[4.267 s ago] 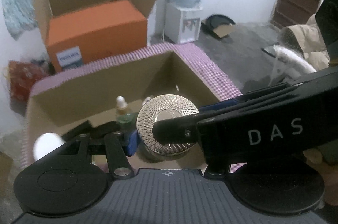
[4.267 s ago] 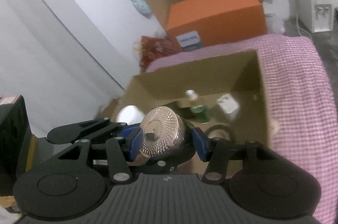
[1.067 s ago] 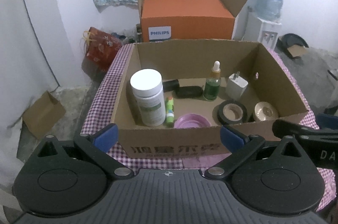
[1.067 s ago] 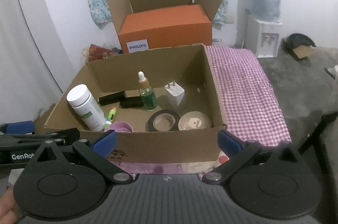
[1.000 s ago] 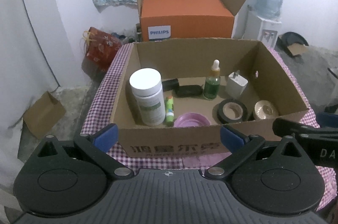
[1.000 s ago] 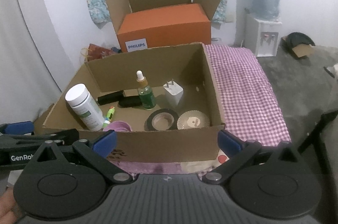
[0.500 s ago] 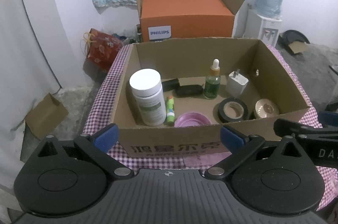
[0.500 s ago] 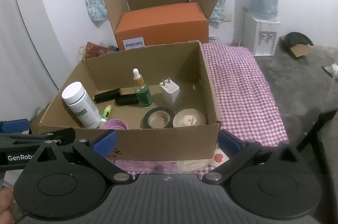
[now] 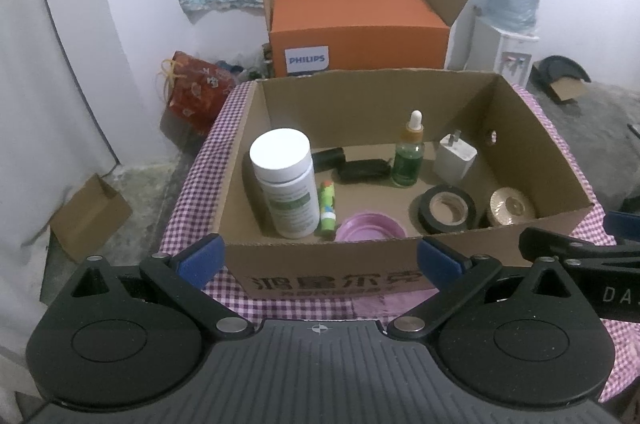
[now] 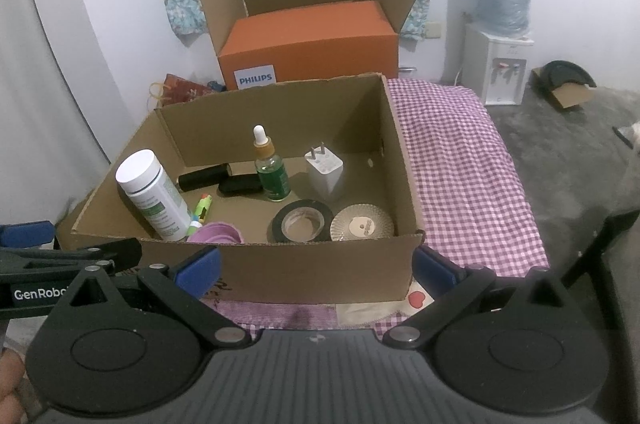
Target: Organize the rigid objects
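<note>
Both grippers, left (image 9: 318, 258) and right (image 10: 316, 266), now backed off, jaws released and empty. Gold tin (image 10: 363, 223) no longer gripped, resting in box (image 10: 320, 272) beside tape roll (image 10: 303, 220).

Dim, cool, even indoor light with a bluish cast. Soft shadow inside the box (image 9: 532, 144), darkest under its near wall. No glare. Strong fisheye bending, dark corners, curved walls at the edges. Slight softness and grain throughout; gripper (image 10: 316, 266) bodies close up, dark, low in detail.
</note>
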